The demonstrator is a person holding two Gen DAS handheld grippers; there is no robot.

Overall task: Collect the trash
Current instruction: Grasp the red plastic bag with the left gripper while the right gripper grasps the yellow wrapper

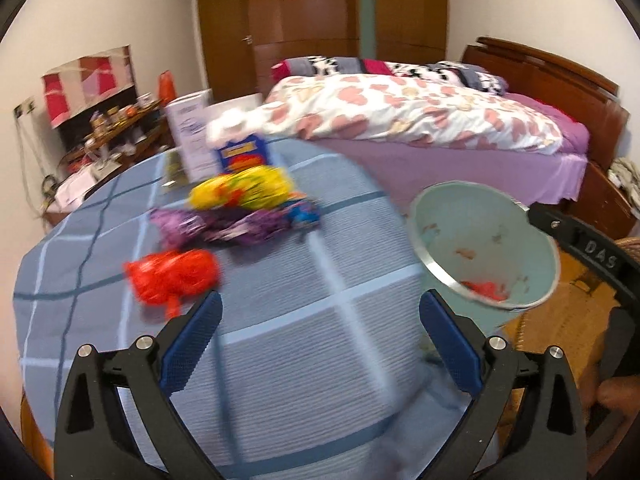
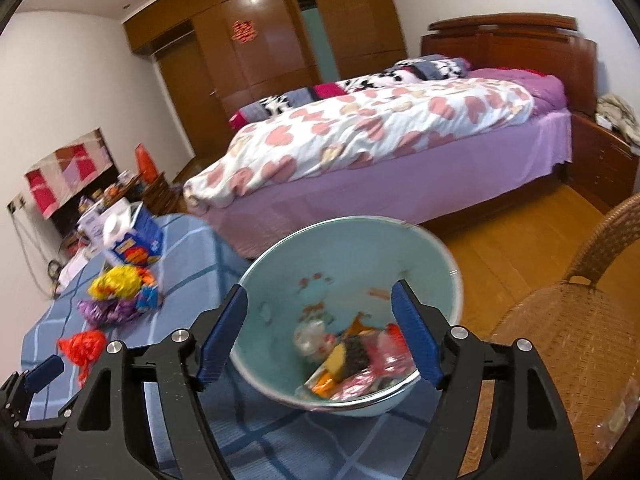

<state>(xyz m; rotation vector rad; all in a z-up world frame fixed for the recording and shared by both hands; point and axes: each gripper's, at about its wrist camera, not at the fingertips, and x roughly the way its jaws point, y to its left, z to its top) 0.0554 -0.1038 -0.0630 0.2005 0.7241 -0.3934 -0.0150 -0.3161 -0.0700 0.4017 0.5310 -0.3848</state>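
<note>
Covering the table, a blue checked cloth (image 1: 304, 280) is seen to end at a curved edge beside the purple bed (image 2: 360, 184), with a strip of bare wooden floor (image 2: 516, 240) left open between bed and wicker chair (image 2: 576, 332). A pale green bin (image 2: 344, 272) is seen tilted at the table's right edge; wrappers and scraps (image 2: 360, 356) are gathered in its lower part. The right gripper (image 2: 320, 332) is held with jaws apart, either side of the bin's mouth, nothing clamped. The left gripper (image 1: 320, 344) is spread wide over bare cloth, empty. Loose trash is left on the cloth: a red bag (image 1: 172, 276) nearest, then purple (image 1: 224, 228) and yellow wrappers (image 1: 244, 188), with a blue box (image 1: 244, 152) behind.
</note>
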